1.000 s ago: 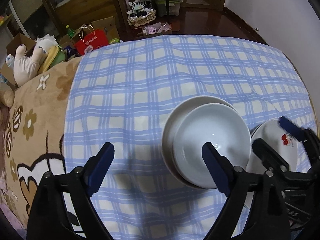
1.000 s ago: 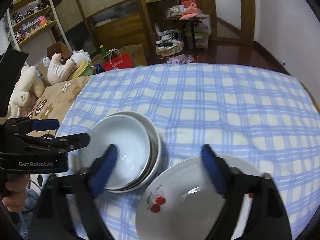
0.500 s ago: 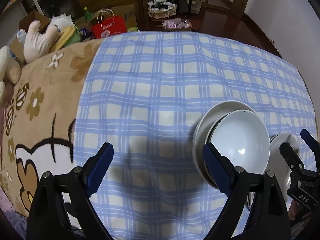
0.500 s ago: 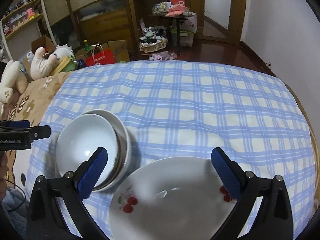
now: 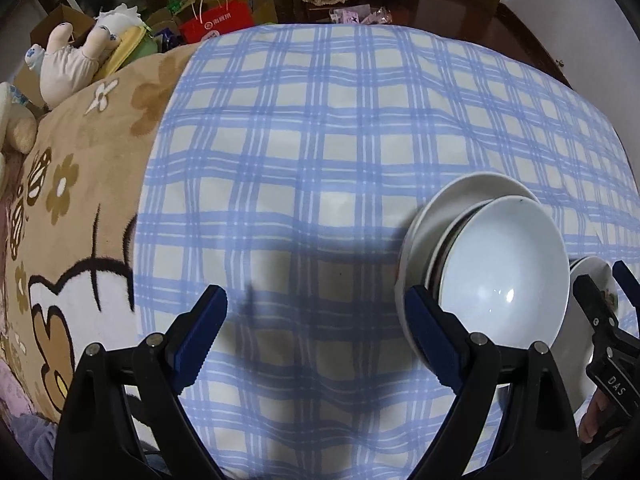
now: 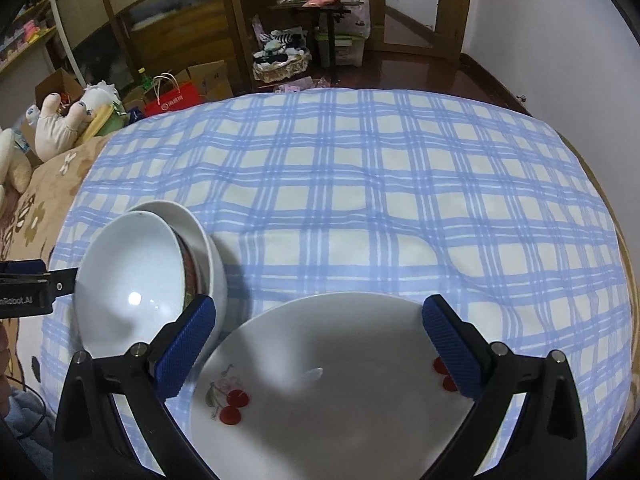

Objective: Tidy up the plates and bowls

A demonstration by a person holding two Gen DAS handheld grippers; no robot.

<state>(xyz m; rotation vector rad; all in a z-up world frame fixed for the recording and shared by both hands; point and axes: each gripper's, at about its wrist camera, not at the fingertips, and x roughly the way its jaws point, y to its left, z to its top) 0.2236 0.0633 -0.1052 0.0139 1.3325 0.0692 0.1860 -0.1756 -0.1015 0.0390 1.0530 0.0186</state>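
Bedroom setting: wooden shelving and a doorway at the back, dark polished floor.

Far left: plush toy (image 6: 60, 128) lying among cardboard boxes; red bag (image 6: 173, 99) just beside it, on the floor.

Left: brown blanket (image 5: 80, 184) with flower and cartoon print, running under the checked cloth.

Centre: blue-and-white checked cloth (image 6: 360, 184) covering the work surface, lightly creased, bare across its middle and far side.

Left gripper (image 5: 316, 344): jaws wide apart, holding nothing, poised over bare cloth. Its right blue pad overlaps the near edge of the bowl stack in the left wrist view; whether it touches cannot be told.

Bowl stack (image 6: 160, 272): white bowls nested together at the near left of the cloth. Top bowl (image 5: 500, 276) is plain white, sits tilted and off-centre toward the camera side, and shows a light glint inside. A larger white bowl (image 5: 464, 196) shows behind it as a crescent. A dark-rimmed band is visible between the two; what it belongs to is unclear.

Plate (image 6: 344, 392): large, white, with red cherry prints near its left and right rims, lying flat on the cloth just right of the stack, at the near edge.

Right gripper (image 6: 320, 344): jaws wide apart, empty, hanging above the plate with one pad toward each side of it.

Far right: white wall.
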